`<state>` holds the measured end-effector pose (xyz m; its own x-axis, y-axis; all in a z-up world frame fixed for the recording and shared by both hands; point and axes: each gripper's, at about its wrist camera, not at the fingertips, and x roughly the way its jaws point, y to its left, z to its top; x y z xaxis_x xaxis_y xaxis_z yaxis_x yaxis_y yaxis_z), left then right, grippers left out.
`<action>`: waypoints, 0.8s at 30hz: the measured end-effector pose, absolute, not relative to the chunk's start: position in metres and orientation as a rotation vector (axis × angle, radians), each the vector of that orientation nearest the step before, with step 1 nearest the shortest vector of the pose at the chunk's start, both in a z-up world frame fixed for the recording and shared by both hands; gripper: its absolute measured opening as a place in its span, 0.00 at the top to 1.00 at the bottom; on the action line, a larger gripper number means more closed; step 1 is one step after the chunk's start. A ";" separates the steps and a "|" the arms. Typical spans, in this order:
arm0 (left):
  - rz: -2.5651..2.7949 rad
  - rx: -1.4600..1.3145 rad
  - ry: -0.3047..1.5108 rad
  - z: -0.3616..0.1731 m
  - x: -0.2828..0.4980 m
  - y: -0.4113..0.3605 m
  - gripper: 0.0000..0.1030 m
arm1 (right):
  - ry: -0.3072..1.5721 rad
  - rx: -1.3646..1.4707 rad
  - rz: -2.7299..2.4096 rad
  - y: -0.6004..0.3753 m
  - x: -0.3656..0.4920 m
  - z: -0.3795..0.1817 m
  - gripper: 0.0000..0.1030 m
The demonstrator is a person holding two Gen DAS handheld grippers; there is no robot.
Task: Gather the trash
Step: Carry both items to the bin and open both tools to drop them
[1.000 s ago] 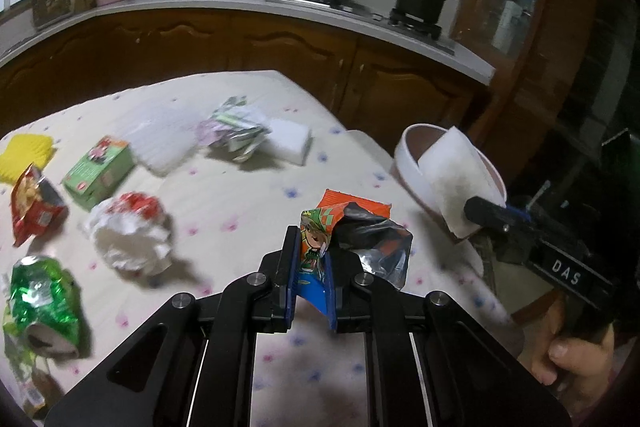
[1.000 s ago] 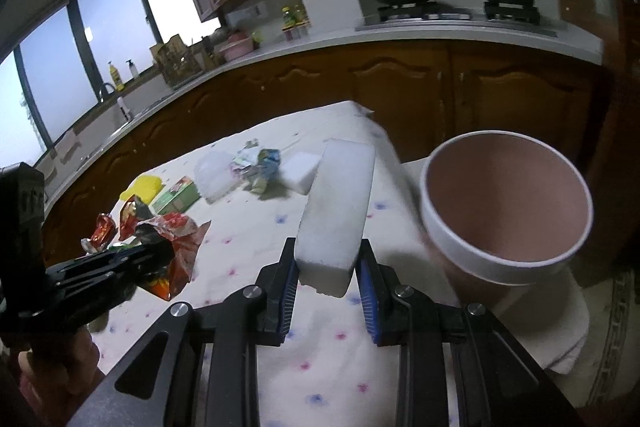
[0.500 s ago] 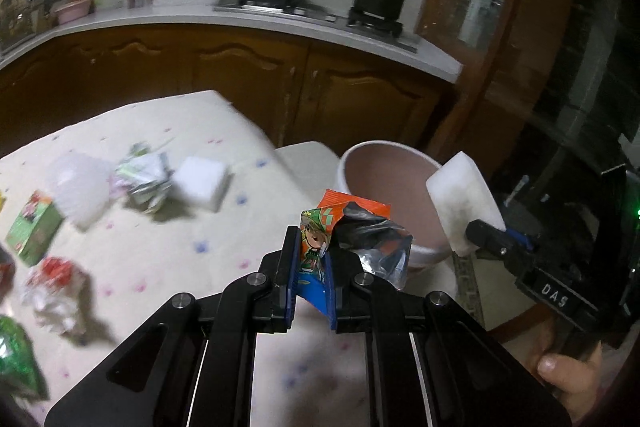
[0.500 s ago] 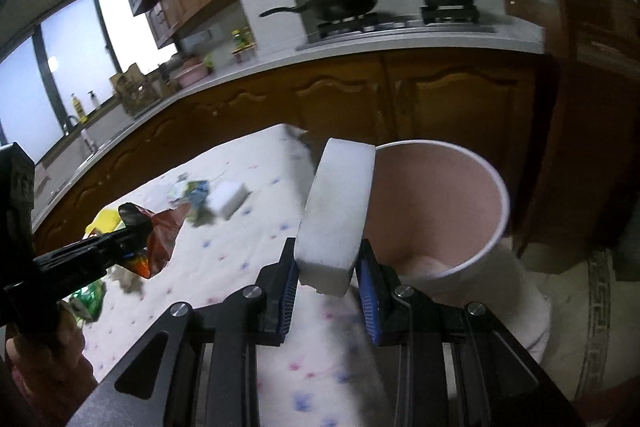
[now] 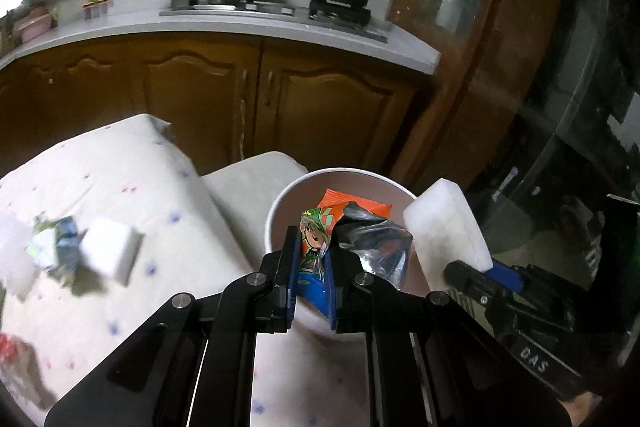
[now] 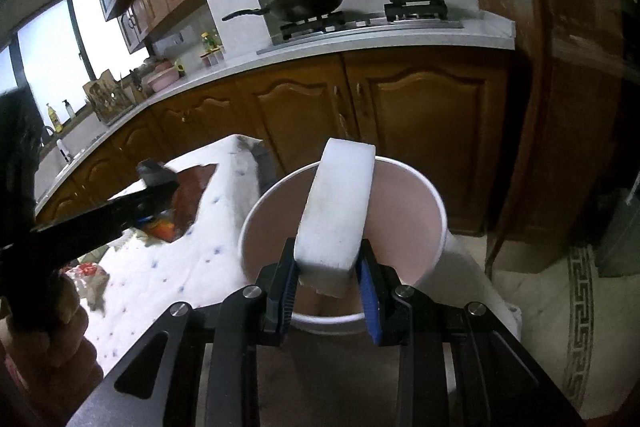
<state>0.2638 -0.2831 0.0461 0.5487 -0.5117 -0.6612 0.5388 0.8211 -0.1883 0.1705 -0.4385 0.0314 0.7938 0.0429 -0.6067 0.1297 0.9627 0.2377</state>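
My left gripper [image 5: 311, 259] is shut on a crumpled snack wrapper [image 5: 352, 231], orange and green outside and silver inside, held over the mouth of the white bin [image 5: 276, 211] with a pink inside. My right gripper [image 6: 328, 267] is shut on a white foam block [image 6: 340, 203], which stands upright over the same white bin [image 6: 438, 211]. In the left wrist view the foam block [image 5: 444, 227] and right gripper [image 5: 472, 273] sit at the bin's right rim. In the right wrist view the left gripper [image 6: 156, 179] comes in from the left with the wrapper [image 6: 188, 195].
A table with a dotted white cloth [image 5: 120, 187] lies left of the bin, with another white foam block [image 5: 110, 247], a crumpled wrapper [image 5: 52, 243] and more litter at its left edge. Wooden cabinets [image 6: 420, 131] and a stove with a wok and a pot stand behind. Tiled floor [image 6: 560, 287] is at right.
Both grippers have swung away from the table toward the bin. The wrapper, over the cloth before, now hangs over the bin mouth, and the foam block is now centred over it.
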 end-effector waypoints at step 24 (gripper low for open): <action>-0.602 0.058 0.870 0.013 0.290 -0.305 0.50 | 0.680 0.356 -0.072 -0.469 0.190 0.015 0.52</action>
